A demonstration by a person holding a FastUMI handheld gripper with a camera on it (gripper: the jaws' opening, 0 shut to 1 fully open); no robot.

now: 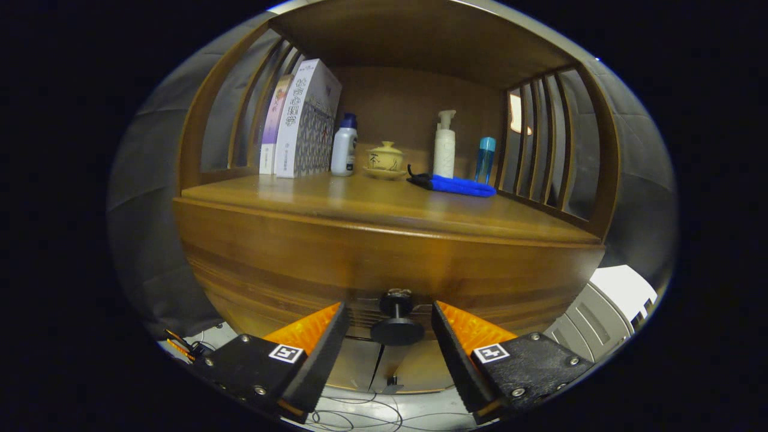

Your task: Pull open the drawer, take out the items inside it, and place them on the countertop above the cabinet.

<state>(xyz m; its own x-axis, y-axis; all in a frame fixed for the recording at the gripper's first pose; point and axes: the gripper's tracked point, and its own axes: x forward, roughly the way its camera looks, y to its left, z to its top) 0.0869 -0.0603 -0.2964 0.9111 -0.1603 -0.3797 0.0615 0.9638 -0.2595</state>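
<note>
A brown wooden cabinet fills the scene, its drawer front closed and flush below the countertop. A dark round knob sticks out from the drawer front on a short stem. My gripper is open, with one finger on each side of the knob and a gap left on both sides. The inside of the drawer is hidden.
On the countertop stand boxed books at the left, a white bottle with a blue cap, a yellow lidded pot, a white pump bottle, a blue bottle and a folded blue cloth. A white object sits low right.
</note>
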